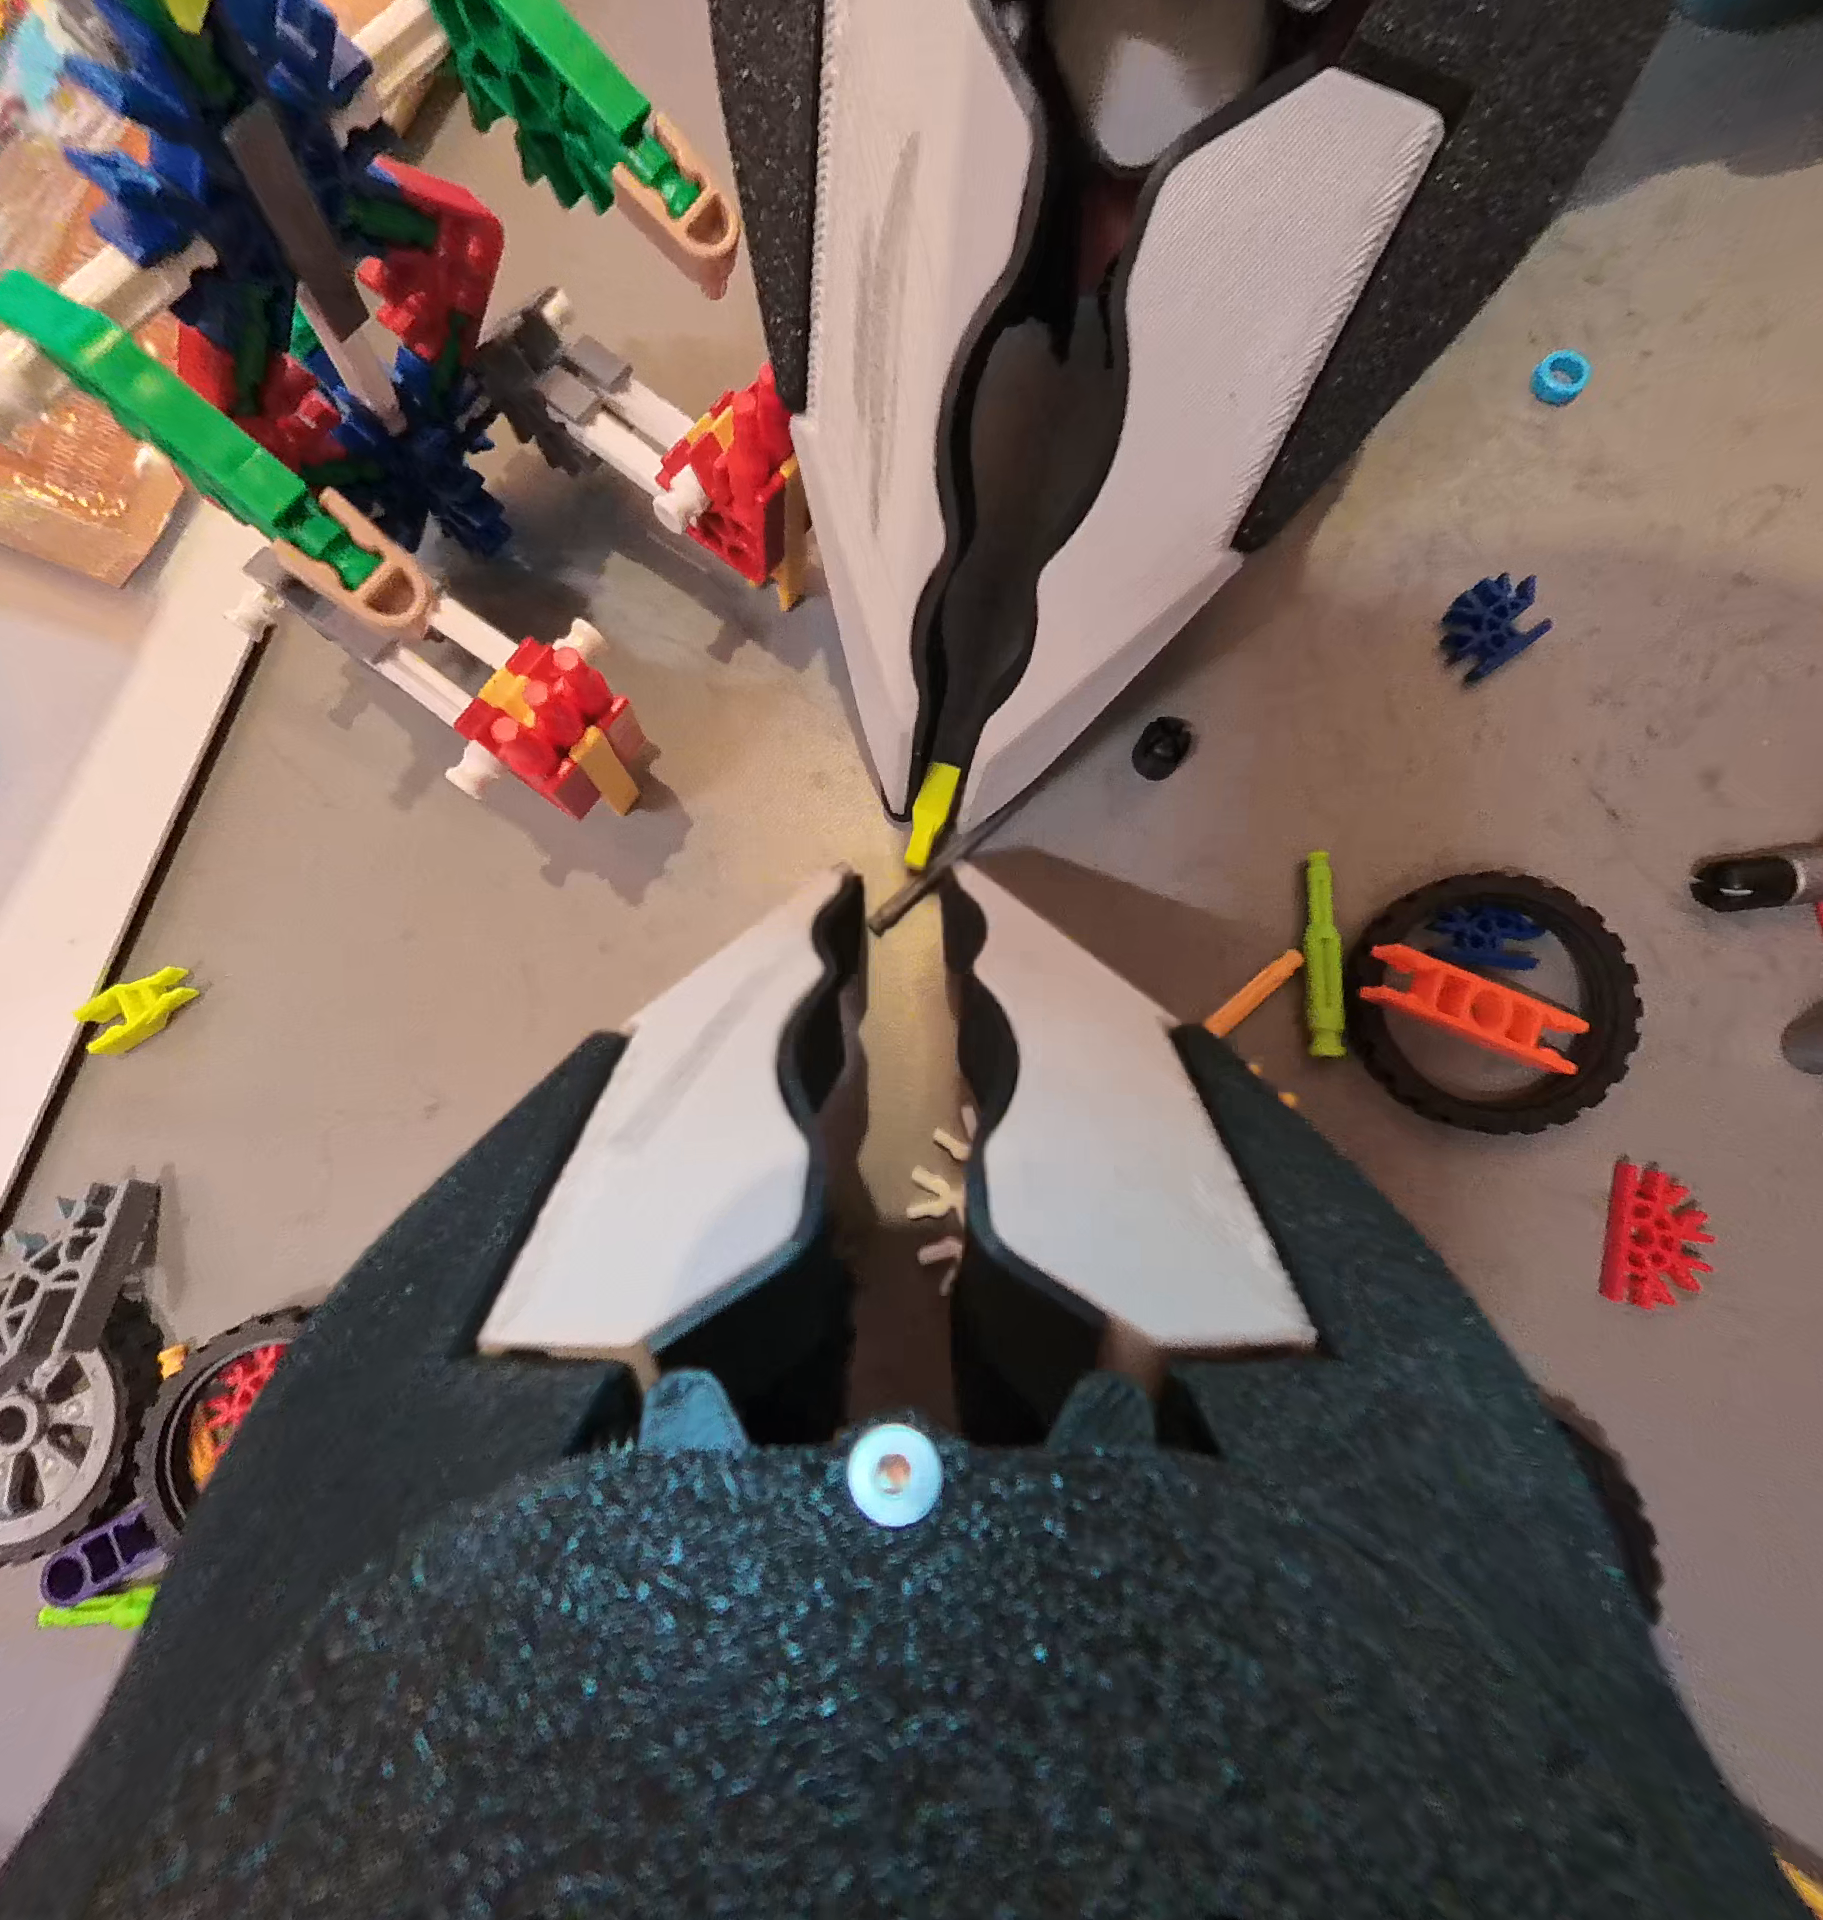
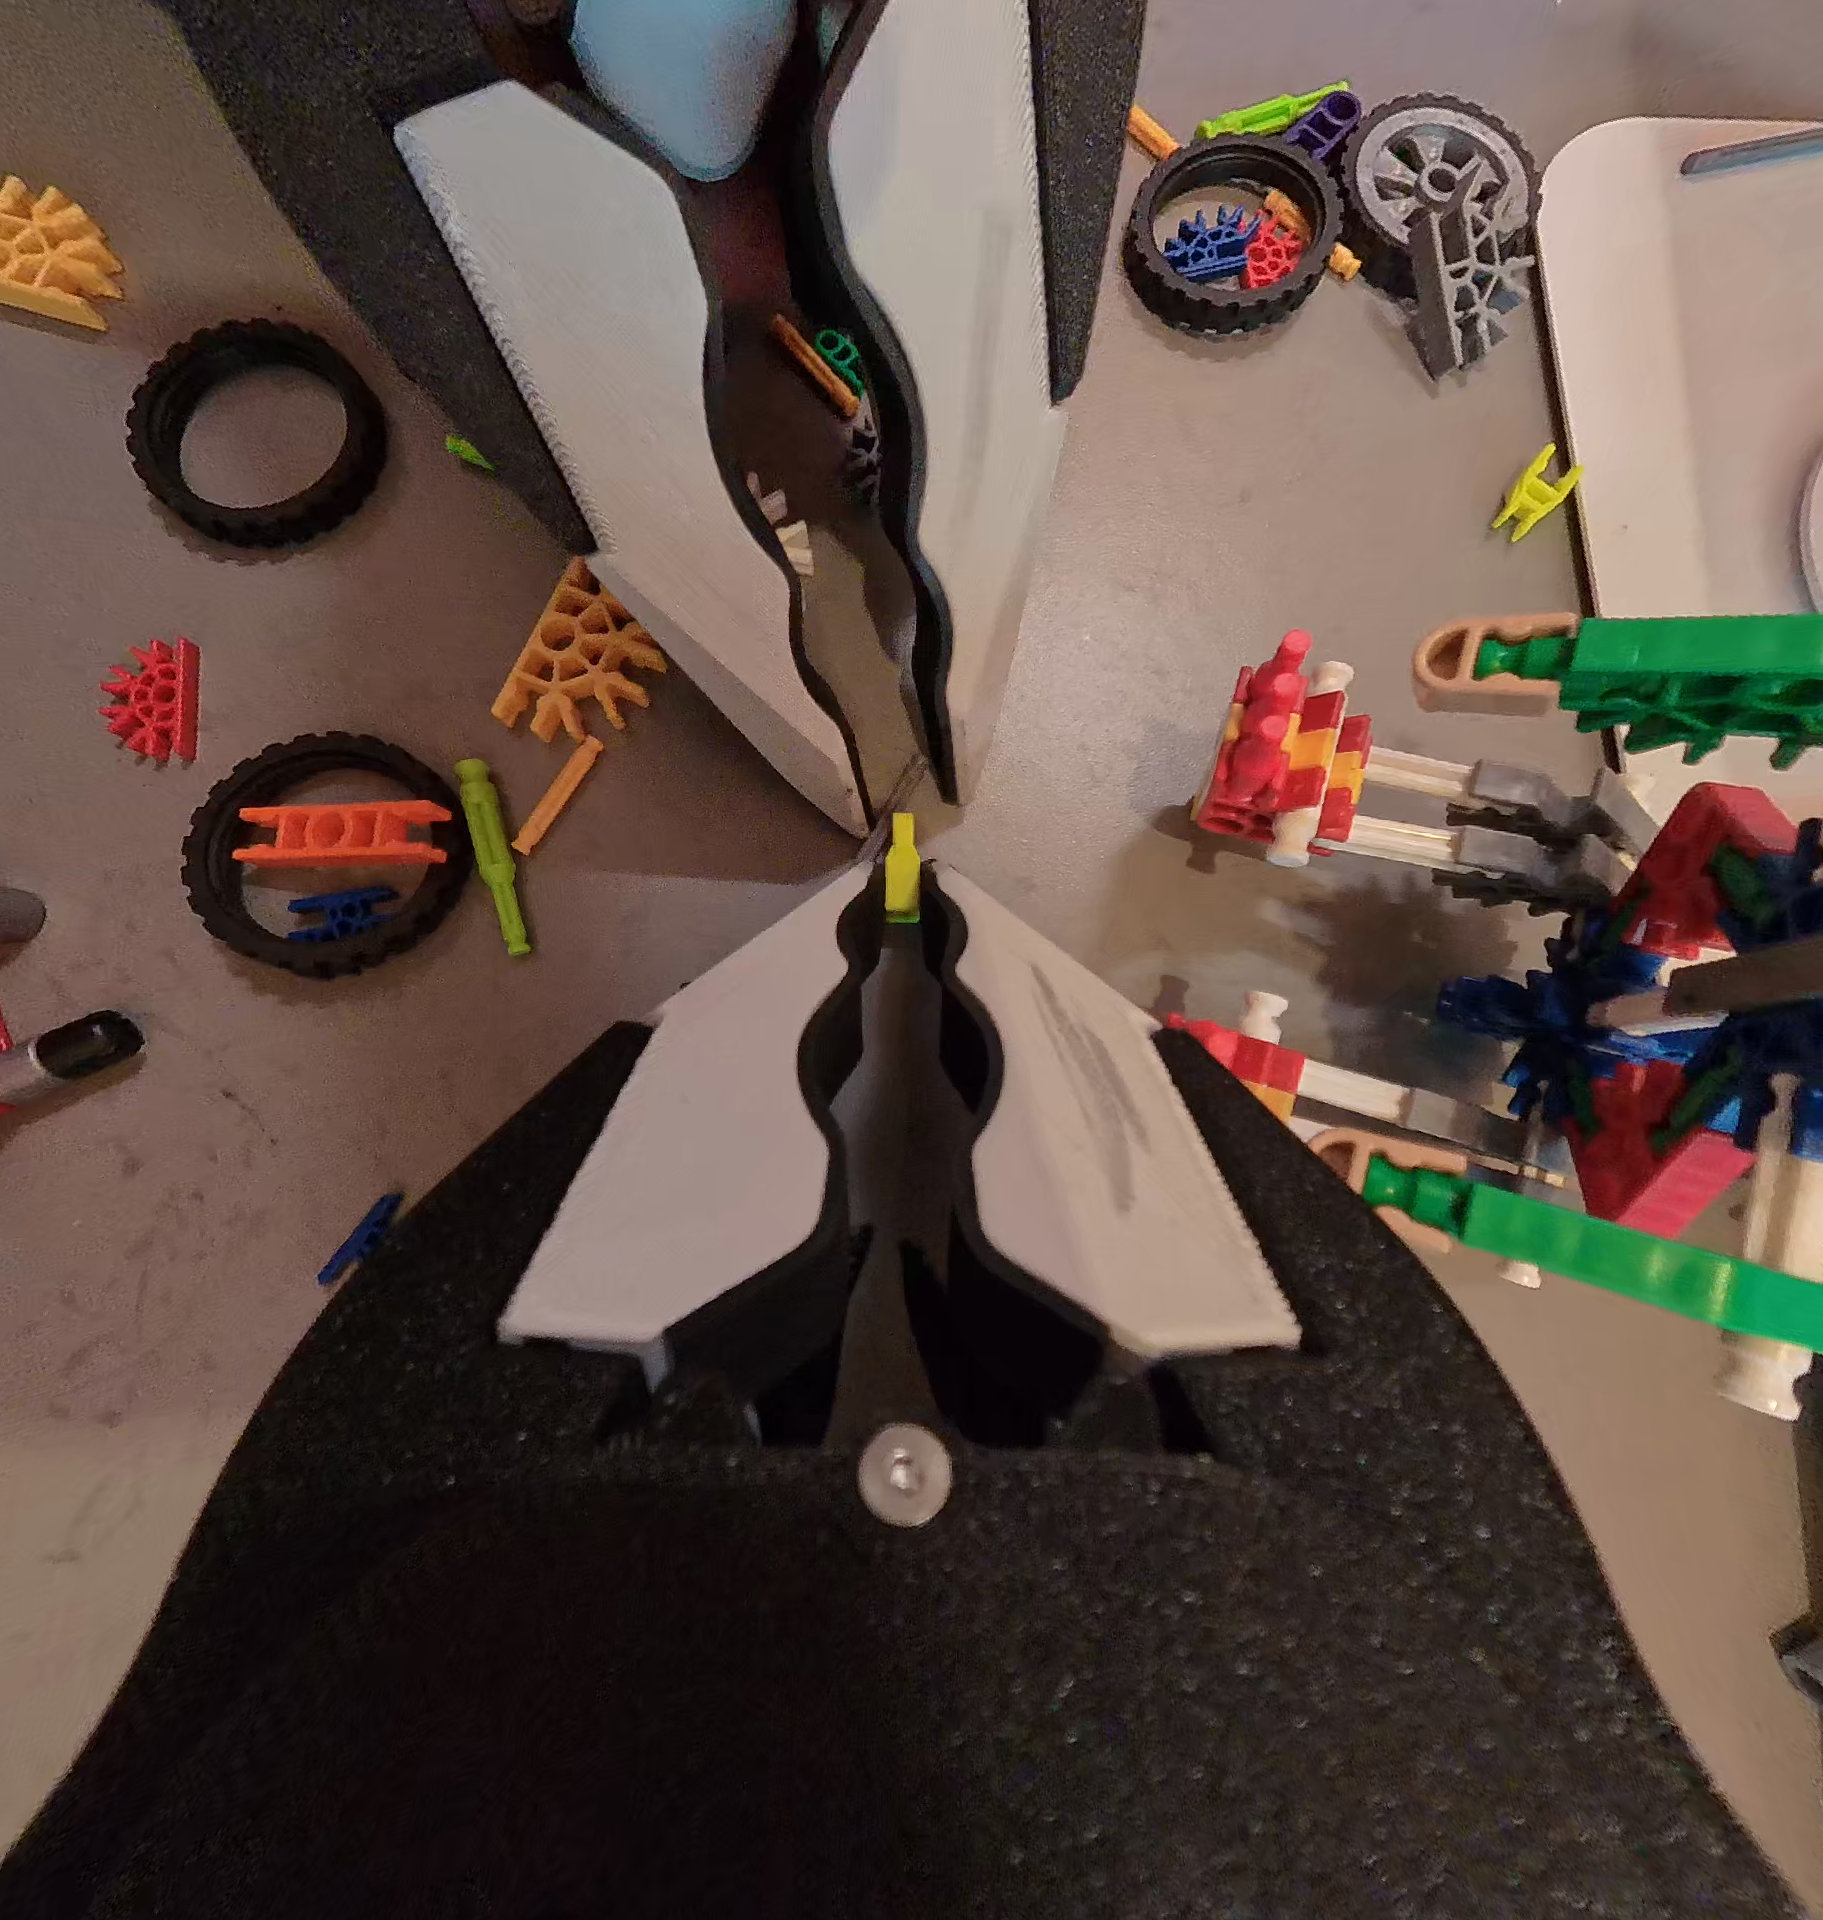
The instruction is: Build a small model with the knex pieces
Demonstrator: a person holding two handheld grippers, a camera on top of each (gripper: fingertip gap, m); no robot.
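My right gripper [image 2: 907, 883] is shut on a small yellow-green piece [image 2: 900, 871] that sticks out past its tips. My left gripper [image 1: 907, 883] faces it tip to tip over the grey table. Its jaws stand narrowly apart with a thin dark rod [image 1: 902, 902] slanting between the fingertips. The yellow-green piece [image 1: 931, 805] touches that rod. The right gripper [image 1: 933, 831] comes in from the top of the left wrist view. The left gripper [image 2: 907, 810] comes in from the top of the right wrist view. Both hover just above the table.
A large built toy model [image 1: 263, 312] of green, blue, red and white parts stands beside the grippers; it also shows in the right wrist view [image 2: 1665, 987]. Loose parts lie around: a black tyre [image 1: 1613, 997], an empty tyre [image 2: 148, 436], a green rod [image 1: 1322, 966], a red connector [image 1: 1655, 1231], wheels [image 1: 24, 1434]. A white board [image 1: 76, 831] borders the table. Both grippers' tips are close together, under 4 cm apart. Between my left fingertips and the red connector [image 1: 1655, 1231] there is roughly 12 cm. It turns up in the right wrist view [image 2: 149, 703] as well.
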